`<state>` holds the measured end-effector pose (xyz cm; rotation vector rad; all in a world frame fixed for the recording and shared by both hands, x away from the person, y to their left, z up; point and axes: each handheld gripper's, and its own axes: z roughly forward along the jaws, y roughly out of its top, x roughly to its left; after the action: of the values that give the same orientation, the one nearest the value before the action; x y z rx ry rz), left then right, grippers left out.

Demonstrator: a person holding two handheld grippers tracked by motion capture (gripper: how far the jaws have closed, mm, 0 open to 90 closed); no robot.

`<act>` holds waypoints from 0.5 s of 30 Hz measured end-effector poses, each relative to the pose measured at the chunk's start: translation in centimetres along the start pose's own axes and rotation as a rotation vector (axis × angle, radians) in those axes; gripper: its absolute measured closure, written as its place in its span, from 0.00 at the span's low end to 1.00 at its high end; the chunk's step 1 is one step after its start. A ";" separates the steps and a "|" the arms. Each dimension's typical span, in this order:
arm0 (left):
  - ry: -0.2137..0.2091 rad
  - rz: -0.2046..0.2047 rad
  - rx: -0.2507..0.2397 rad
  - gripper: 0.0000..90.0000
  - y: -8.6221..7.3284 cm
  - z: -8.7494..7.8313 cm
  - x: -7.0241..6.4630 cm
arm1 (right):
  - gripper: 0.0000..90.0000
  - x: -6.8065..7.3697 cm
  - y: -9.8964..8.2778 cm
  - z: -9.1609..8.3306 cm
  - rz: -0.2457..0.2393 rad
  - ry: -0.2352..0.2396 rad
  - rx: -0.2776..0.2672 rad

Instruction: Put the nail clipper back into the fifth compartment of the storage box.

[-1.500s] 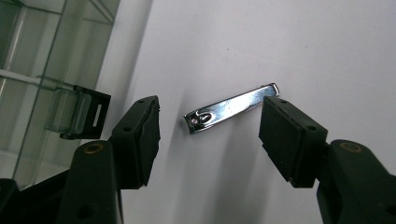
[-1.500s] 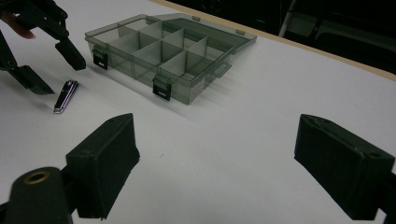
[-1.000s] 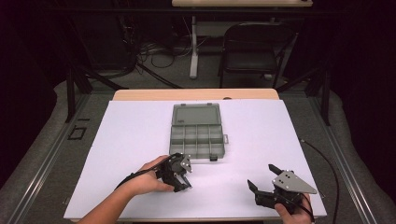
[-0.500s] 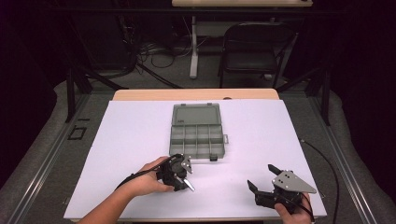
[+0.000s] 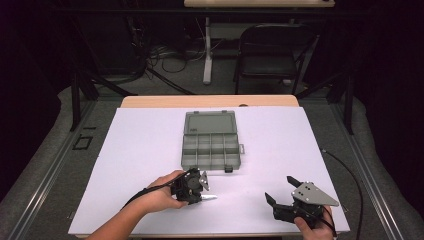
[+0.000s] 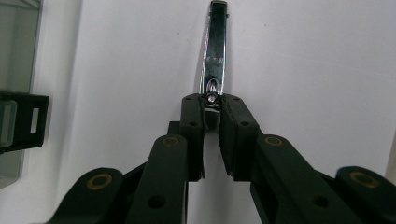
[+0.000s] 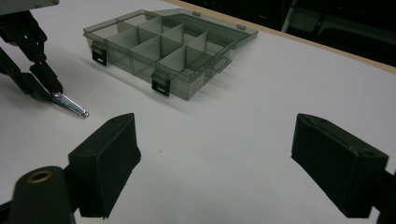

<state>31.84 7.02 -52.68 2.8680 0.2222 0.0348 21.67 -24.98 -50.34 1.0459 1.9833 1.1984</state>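
Chrome nail clipper (image 6: 214,56), slim and glossy, pinched by left claw (image 6: 211,122).

Dark room; black chair (image 5: 272,57) beyond, probably folding.

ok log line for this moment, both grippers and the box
left gripper: shut on nail clipper, on table | right gripper: open, holds nothing | box: lid open

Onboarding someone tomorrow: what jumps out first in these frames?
The open grey compartment box at the middle of the white table, its compartments looking empty. Next, the left gripper, jaws shut on one end of a shiny nail clipper lying near the front edge. The right gripper waits wide open, holding nothing.
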 end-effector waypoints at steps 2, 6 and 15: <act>-0.005 -0.005 0.003 0.89 0.0 0.0 0.0 | 0.16 0.0 0.0 0.0 0.003 0.004 0.004; -0.011 -0.015 0.007 0.89 0.1 0.0 0.1 | 0.16 0.0 0.0 0.0 0.003 0.004 0.001; -0.024 -0.041 0.019 0.89 0.3 0.0 0.3 | 0.16 0.0 -0.1 0.0 0.003 0.009 0.020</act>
<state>32.22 6.80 -52.56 2.8799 0.2781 -0.0091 21.68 -25.04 -50.42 1.0552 2.0057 1.1885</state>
